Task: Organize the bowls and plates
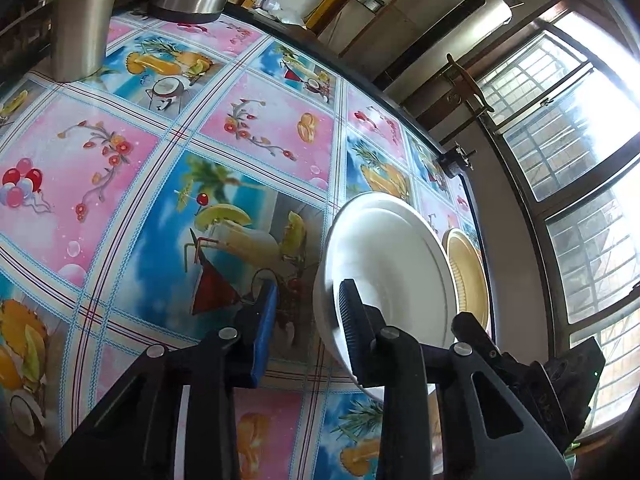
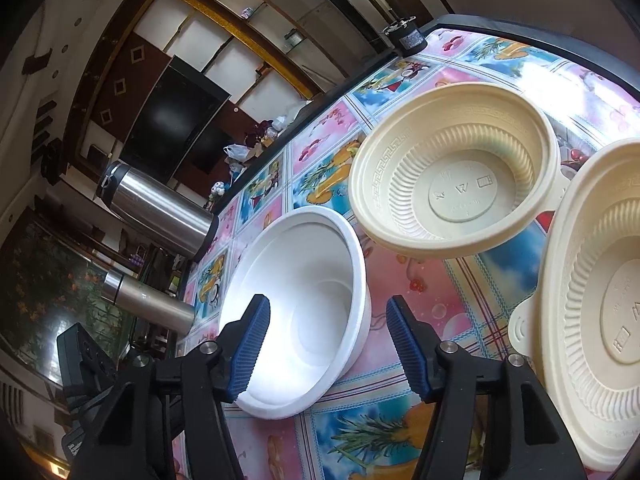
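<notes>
White bowl: the white bowl (image 2: 308, 312) rests on the table's patterned cloth (image 1: 248, 128), back from the far edge. In the right wrist view its mouth faces the camera and its rim lies between the two blue pads.

Cream bowls: one cream bowl (image 2: 460, 168) sits beyond the white one, towards the table's far edge. A second cream bowl (image 2: 600, 312) stands to its right. Whether their rims touch, I cannot tell.

Right gripper: the right gripper (image 2: 328, 344) is spread wide and empty. One pad hangs over the white bowl's mouth and the other outside its wall. Neither appears to press the rim.

Left gripper: the left gripper (image 1: 308, 332) is also parted and holds nothing. Its right finger overlaps the white bowl's near rim in the picture; contact is unclear.

Step in hand: probably lining up a pinch on the white rim, to nest bowl with bowl.

Risks: the white wall looks thin and light, so a hard squeeze could dent it. A pinch taken too near the lip could let it slip or swing. Both grippers crowd the same bowl, so one may nudge it across the slick cloth.

Surroundings: two steel flasks (image 2: 160, 204) stand near the table's left edge, well apart from the bowls.
</notes>
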Motion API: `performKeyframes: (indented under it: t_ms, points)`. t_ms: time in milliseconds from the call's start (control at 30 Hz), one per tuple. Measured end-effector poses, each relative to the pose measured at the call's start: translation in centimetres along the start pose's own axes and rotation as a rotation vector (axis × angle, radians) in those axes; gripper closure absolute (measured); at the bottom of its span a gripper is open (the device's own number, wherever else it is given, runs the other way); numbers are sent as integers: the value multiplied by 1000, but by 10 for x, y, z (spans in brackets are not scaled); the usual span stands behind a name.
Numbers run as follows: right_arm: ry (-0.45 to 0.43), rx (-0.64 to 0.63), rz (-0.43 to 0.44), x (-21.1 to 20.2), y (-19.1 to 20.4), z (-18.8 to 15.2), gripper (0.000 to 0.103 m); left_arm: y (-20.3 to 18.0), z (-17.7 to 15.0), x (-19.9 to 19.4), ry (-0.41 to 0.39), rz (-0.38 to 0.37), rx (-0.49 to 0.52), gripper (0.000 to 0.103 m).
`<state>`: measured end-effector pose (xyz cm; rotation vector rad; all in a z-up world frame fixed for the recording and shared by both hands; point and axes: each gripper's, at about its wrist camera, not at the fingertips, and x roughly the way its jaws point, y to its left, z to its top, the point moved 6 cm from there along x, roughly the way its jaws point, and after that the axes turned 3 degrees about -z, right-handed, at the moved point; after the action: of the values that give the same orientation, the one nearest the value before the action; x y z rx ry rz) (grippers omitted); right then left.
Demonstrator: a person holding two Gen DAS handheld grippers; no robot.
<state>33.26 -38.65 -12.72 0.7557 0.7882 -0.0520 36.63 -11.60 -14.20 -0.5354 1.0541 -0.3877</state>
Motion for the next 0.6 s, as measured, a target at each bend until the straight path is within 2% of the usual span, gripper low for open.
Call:
performKeyframes:
  t_ms: [167,233,267,367,600]
  points:
    - [-22,1,-3,-4,-1,2,43,0,1,-1,-7,-10,-7,74]
    - [-27,-1,-7,-4,-1,3,47,0,1,-2,-11,-12,-9,76]
    - [-25,-2,-9,-4,-2,3,50,-1,1,-2,-11,-14,-9,82]
    - [-9,-10,-16,-1,-2,2,62,-3,-1,0,-2,-27,-6,84]
    - [-16,-10,-20,-1,-2,4,65,-7,-5,6,12,-33,2,89]
